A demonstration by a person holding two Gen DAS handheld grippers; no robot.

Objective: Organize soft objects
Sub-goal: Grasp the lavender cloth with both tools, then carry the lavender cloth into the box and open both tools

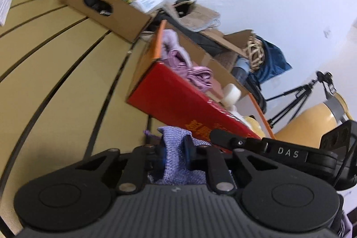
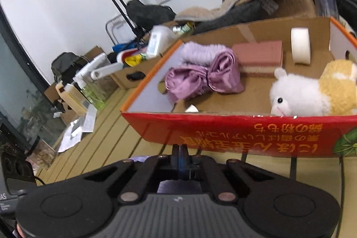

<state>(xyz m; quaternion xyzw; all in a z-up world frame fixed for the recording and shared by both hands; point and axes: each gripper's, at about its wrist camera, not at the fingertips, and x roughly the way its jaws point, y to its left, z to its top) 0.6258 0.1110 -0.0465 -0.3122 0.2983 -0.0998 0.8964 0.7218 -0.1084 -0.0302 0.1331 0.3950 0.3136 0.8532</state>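
Pinched in the left gripper (image 1: 174, 152) just outside the red box's (image 2: 234, 128) near wall: a limp, light lilac knit cloth (image 1: 176, 162) (grippable anywhere along a fold), right gripper (image 2: 181, 157) pressed together, seemingly empty.

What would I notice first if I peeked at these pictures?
The big red box on the floor, with a fluffy white and yellow toy in its right end and shiny purple fabric on the left. Nearer, the left gripper pinches a lilac cloth.
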